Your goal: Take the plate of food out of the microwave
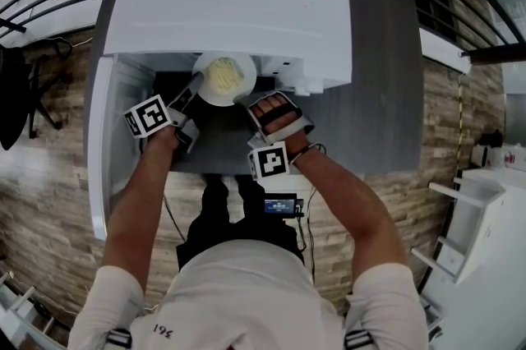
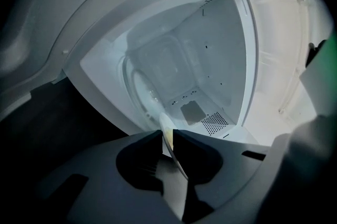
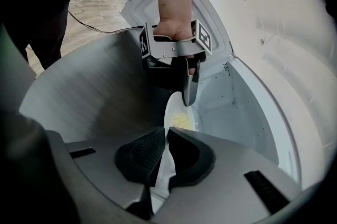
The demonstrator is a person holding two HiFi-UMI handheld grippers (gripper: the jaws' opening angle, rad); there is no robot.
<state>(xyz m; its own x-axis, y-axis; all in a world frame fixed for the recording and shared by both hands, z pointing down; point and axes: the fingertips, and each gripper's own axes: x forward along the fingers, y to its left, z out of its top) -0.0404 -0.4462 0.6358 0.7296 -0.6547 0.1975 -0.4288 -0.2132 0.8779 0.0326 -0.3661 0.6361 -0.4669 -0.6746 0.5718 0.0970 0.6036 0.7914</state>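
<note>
A white plate (image 1: pixel 223 80) of pale yellow food (image 1: pixel 225 75) sits at the mouth of the white microwave (image 1: pixel 230 3), whose door (image 1: pixel 99 151) is swung open to the left. My left gripper (image 1: pixel 197 80) is shut on the plate's left rim; in the left gripper view the thin rim (image 2: pixel 164 124) runs edge-on between the closed jaws (image 2: pixel 168 139). My right gripper (image 1: pixel 243 99) is shut on the near right rim. In the right gripper view the plate (image 3: pixel 178 110) and its food (image 3: pixel 183 121) lie past my right gripper (image 3: pixel 166 139), with the left gripper (image 3: pixel 189 99) opposite.
The microwave stands on a dark grey counter (image 1: pixel 378 94). Its lit cavity (image 2: pixel 210 60) holds a glass turntable (image 2: pixel 141 89). Wood floor (image 1: pixel 49 176) lies around, with a white shelf unit (image 1: pixel 477 209) at the right and a black chair (image 1: pixel 16 94) at the left.
</note>
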